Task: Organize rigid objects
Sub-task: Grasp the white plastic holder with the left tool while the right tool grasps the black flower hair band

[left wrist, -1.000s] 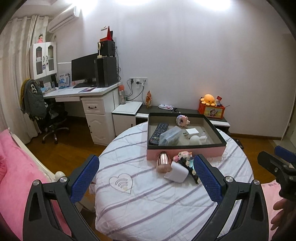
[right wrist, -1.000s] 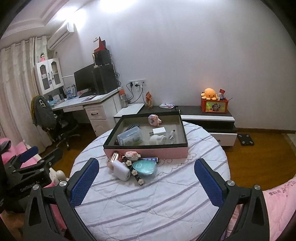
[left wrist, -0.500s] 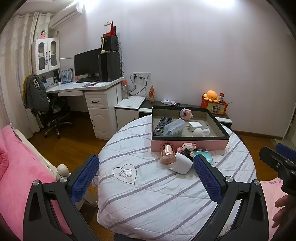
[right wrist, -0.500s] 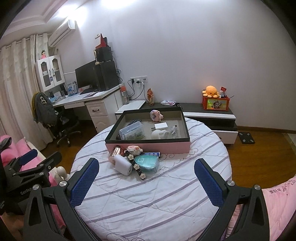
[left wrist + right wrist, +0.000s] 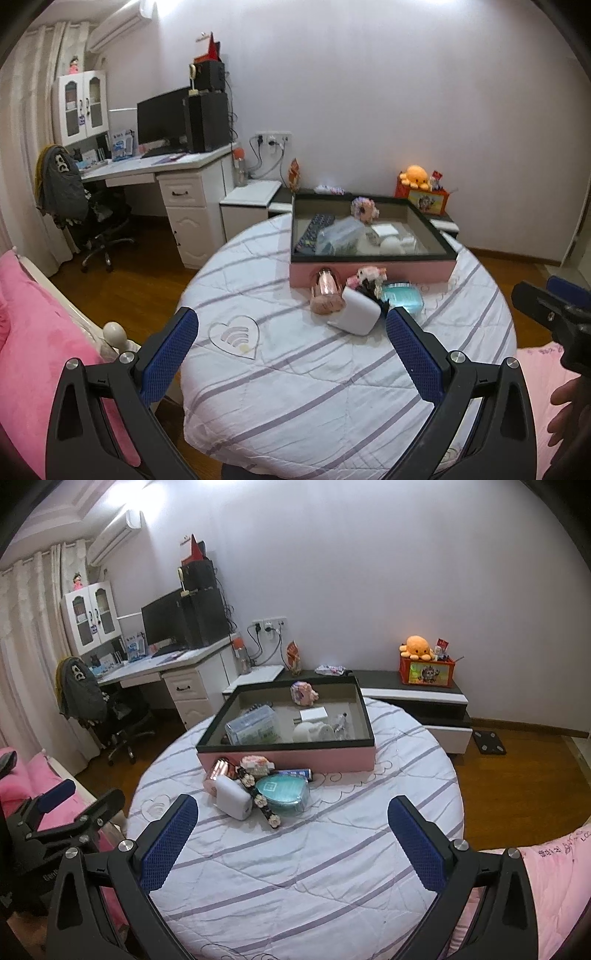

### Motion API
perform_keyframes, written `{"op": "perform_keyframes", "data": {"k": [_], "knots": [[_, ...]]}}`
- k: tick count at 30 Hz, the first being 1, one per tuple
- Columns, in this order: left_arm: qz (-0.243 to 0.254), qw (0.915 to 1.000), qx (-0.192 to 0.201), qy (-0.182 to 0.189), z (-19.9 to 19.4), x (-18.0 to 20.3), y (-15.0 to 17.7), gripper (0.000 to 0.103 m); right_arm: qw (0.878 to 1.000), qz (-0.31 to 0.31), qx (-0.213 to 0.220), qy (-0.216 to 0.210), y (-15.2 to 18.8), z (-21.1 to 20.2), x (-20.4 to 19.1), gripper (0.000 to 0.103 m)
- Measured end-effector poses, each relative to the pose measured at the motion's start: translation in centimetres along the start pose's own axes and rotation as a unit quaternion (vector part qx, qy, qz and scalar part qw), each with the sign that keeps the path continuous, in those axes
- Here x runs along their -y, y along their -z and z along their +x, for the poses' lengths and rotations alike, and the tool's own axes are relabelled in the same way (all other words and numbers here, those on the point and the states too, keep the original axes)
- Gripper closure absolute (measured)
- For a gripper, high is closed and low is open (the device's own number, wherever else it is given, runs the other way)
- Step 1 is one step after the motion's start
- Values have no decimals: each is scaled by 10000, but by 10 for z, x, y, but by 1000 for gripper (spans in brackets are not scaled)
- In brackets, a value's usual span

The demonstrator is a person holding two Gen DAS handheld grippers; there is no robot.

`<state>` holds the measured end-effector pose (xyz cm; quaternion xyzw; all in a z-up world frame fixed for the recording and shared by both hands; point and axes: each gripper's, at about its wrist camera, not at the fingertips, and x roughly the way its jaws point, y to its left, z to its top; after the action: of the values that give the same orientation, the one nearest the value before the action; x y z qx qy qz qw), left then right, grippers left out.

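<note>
Both the left gripper [image 5: 291,328] and right gripper [image 5: 291,814] hovered with jaws apart and empty, near the loose pile beside the pink tray [image 5: 288,760], seemingly awaiting sorting.

Left gripper [image 5: 291,345] and right gripper [image 5: 291,830]: blue-padded black fingers [image 5: 168,840] spread wide, nothing between them, both level.

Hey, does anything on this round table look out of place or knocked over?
Yes. A jumbled cluster sits outside the pink tray, against its front wall: a rose-gold cup lying on its side, a white charger block, a teal case and a flower-trimmed strap overlapping. Nothing looks spilled or broken.
</note>
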<state>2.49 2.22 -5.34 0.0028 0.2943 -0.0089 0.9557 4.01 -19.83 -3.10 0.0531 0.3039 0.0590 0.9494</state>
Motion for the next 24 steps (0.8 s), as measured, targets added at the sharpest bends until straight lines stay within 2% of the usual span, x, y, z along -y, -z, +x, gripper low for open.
{"op": "perform_keyframes", "data": {"k": [7,14,24], "knots": [[93,9994,-285,169,44,15,16,0,9987,-26,-511,-6,13,39,5,0],[348,9972,-608,279,92,30,26,0,9936,166,-1088,-262,29,87,12,0],[356,9917,-1099,572,148,45,24,0,9900,434,-1303,-337,30,115,32,0]]}}
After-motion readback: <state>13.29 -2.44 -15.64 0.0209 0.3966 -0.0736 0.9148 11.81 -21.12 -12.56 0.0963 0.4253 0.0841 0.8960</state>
